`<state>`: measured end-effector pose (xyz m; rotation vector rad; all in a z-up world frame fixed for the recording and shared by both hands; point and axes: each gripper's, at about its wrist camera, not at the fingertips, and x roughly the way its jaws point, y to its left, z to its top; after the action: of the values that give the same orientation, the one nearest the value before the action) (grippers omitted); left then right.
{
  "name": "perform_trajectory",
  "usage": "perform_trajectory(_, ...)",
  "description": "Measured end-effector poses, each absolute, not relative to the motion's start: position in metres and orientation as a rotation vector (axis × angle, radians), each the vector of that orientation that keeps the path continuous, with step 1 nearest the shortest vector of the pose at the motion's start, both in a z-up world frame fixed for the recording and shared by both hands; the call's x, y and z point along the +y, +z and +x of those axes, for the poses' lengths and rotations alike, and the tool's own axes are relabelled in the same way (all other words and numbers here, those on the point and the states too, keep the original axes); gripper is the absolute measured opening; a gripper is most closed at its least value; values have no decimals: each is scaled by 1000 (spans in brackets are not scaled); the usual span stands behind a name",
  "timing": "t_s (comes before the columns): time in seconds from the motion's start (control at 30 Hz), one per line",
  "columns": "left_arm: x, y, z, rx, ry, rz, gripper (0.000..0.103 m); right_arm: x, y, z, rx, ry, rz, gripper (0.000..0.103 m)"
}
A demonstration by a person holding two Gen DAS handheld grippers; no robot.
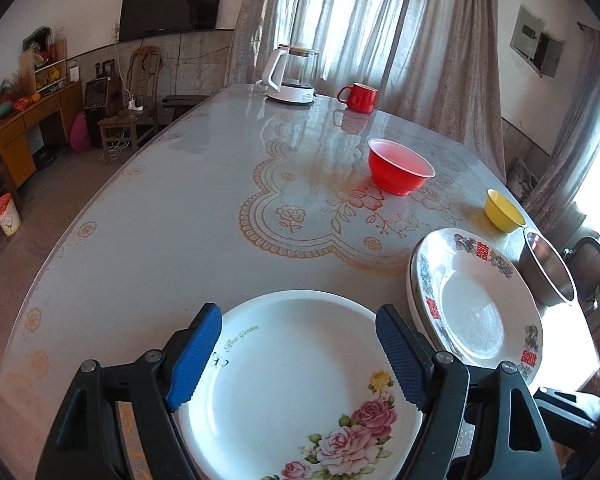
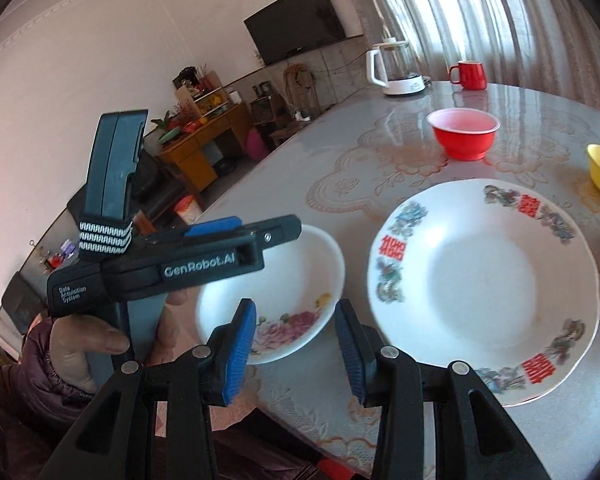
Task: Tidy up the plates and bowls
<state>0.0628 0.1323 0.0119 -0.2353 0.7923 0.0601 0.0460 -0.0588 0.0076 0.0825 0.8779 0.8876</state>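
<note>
A white plate with pink roses [image 1: 300,380] lies flat on the table near its front edge. My left gripper [image 1: 299,316] hovers over it, open, its blue pads either side of the plate's far rim and not pressing on it. To the right sits a wider white plate with red characters [image 1: 472,316], on top of another plate. In the right wrist view my right gripper [image 2: 295,310] is open and empty, above the gap between the rose plate [image 2: 284,276] and the patterned plate [image 2: 484,280]. A hand holds the left gripper [image 2: 268,227] there.
A red bowl [image 1: 400,168] stands mid-table, with a yellow bowl [image 1: 504,210] and a steel bowl [image 1: 548,268] at the right edge. A red mug [image 1: 360,98] and a white kettle [image 1: 290,76] are at the far end. The table [image 1: 160,220] has a glossy lace-print cover.
</note>
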Motion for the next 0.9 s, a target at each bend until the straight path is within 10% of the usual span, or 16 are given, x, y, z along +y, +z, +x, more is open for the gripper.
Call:
perform_trajectory(0.43,210,-7,43,805,96,-386,71,-44,-23,55,1005,869,129,41)
perform_trajectory(0.57,211,-17,38,837,46,-352,45,-37,-28,57,1007,832,89,41)
perform_trajectory(0.9,203,-32,39,876,-54,-343,45,-29,-42,72,1028,780,99,30)
